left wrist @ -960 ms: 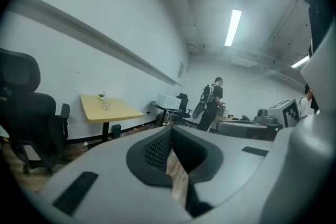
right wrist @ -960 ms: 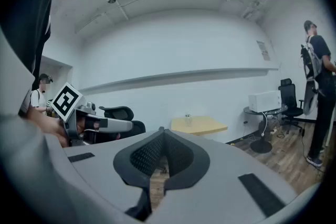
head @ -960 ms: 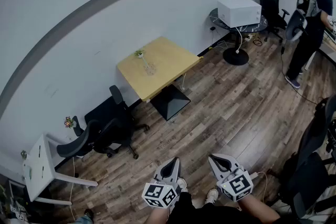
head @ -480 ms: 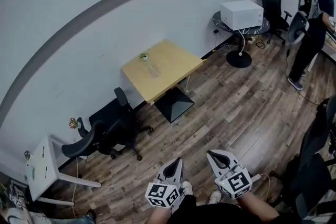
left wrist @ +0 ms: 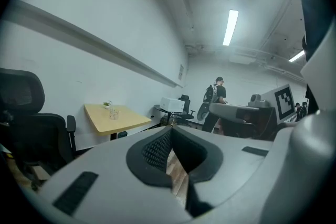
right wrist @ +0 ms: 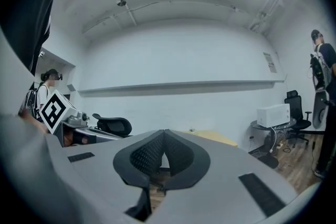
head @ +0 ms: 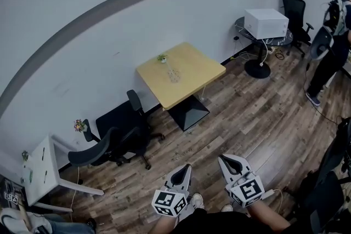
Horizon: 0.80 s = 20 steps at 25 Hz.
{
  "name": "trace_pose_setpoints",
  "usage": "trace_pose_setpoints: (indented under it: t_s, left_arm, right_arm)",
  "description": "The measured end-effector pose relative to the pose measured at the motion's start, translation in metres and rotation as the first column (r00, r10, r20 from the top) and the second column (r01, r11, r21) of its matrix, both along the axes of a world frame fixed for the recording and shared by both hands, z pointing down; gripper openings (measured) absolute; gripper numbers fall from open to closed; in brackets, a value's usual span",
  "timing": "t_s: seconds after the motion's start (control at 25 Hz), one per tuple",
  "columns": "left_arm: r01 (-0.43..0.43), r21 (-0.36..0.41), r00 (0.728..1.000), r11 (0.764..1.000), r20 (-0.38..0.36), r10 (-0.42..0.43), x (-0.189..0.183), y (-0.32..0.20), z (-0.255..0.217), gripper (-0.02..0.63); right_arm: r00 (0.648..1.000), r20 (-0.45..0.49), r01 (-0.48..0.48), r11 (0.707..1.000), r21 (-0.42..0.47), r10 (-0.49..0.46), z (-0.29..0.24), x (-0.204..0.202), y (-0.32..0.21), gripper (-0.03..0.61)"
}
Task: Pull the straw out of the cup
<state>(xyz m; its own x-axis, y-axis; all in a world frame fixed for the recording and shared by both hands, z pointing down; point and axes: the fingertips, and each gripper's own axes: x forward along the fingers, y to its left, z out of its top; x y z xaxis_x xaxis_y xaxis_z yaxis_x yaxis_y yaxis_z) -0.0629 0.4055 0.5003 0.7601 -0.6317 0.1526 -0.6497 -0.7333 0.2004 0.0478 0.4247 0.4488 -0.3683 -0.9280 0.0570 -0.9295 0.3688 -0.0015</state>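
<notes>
Clear cup (head: 174,75): stands on a yellow wooden table (head: 194,71), towards the table's wall side, just beside a small potted plant (head: 161,57). The left gripper view shows it too, tiny and far off.
Straw: presumably in the cup, but too small to make out in any view.
Left gripper (head: 185,169): jaws pressed together with nothing between them. It is held low by the wearer's body, well apart from the table and aimed roughly towards it.
Right gripper (head: 222,159): jaws also closed and empty, beside the left one and equally far from the table.
Around the table: black office chairs (head: 112,142) to its left along the wall. Beyond its right end, a white box (head: 266,22) sits on a round side table, and a person (head: 332,55) stands at the picture's edge.
Step in hand: the approach, as I judge it. Nothing has been reached and the pull has not begun.
Next move calls for: crossing the plank floor (head: 247,118) to the table. One pair of jaws must then open to steady the cup, while the other pinches the straw and lifts it straight up.
Change from a second ago: the table sits further right and slightly lower in the head view. The standing person has slid partly out of frame, and both grippers stay shut low in the picture.
</notes>
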Motion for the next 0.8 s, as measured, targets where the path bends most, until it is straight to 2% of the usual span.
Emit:
trace_pose_setpoints:
  t_s: [0.28, 0.56, 0.68, 0.8]
  left_arm:
    - [0.000, 0.019, 1.000, 1.000, -0.019, 0.001, -0.043, -0.050, -0.008, 0.018]
    - [-0.009, -0.004, 0.998, 1.000, -0.065, 0.009, -0.075, -0.085, -0.015, 0.018]
    - [-0.011, 0.000, 0.997, 1.000, -0.076, 0.011, -0.079, -0.098, -0.016, 0.018]
    - [-0.015, -0.009, 0.997, 1.000, -0.078, 0.014, -0.076, -0.112, -0.011, 0.018]
  right_arm:
    - [1.000, -0.031, 0.006, 1.000, 0.017, -0.005, -0.008, -0.043, -0.056, 0.062]
    - [0.998, -0.036, -0.052, 0.998, 0.043, 0.053, -0.014, -0.066, -0.095, 0.297]
    - [0.996, -0.036, -0.085, 0.995, 0.052, 0.087, -0.014, -0.065, -0.107, 0.386]
    - [0.991, -0.039, -0.127, 0.991, 0.047, 0.129, -0.010, -0.055, -0.120, 0.502]
